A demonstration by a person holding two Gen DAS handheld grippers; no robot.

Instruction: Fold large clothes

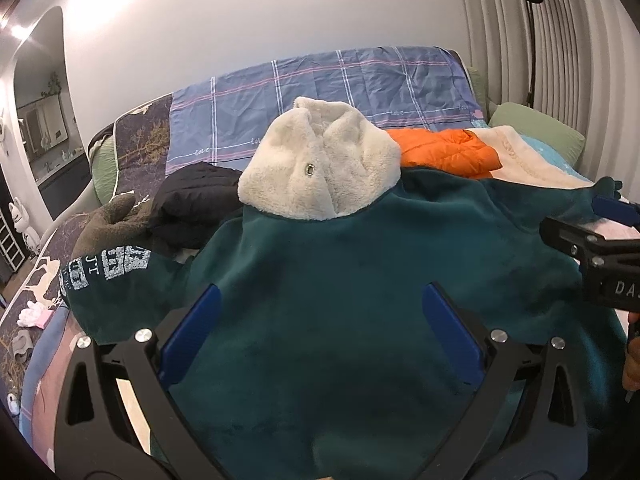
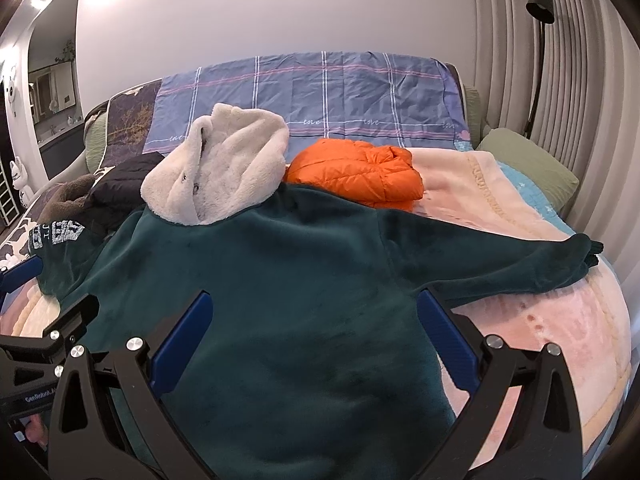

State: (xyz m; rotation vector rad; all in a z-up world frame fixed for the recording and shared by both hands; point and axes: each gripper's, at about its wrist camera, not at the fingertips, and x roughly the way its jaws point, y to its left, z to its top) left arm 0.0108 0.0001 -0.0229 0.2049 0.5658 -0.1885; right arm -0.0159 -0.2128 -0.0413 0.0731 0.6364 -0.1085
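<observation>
Two grippers: both are over one big green hoodie (image 2: 288, 304), and both are wide open with nothing in them.
Where the hoodie is: it lies spread flat, back side up, on a pink blanket (image 2: 560, 320) on the bed. Its fluffy cream hood (image 2: 224, 172) points to the far end.
Sleeves: the right sleeve (image 2: 500, 260) sticks straight out to the side. The left sleeve (image 1: 108, 276), the one with white letters, is bent near the bed's edge.
Step in hand: I think it is time to fold the sleeves in over the body.
How to do it well: pinch each sleeve near its cuff, lift only a little, and lay it flat across the back. Smooth the bumps first, so the fold stays neat.
Left gripper (image 1: 320, 332): it hangs over the middle of the hoodie's back, pointing at the hood.
Right gripper (image 2: 312, 332): it hangs over the right side of the body, near the armpit.
Other clothes: an orange puffy jacket (image 2: 360, 176) and a black jacket (image 1: 196, 196) sit past the hood. Keep the sleeves away from them.
</observation>
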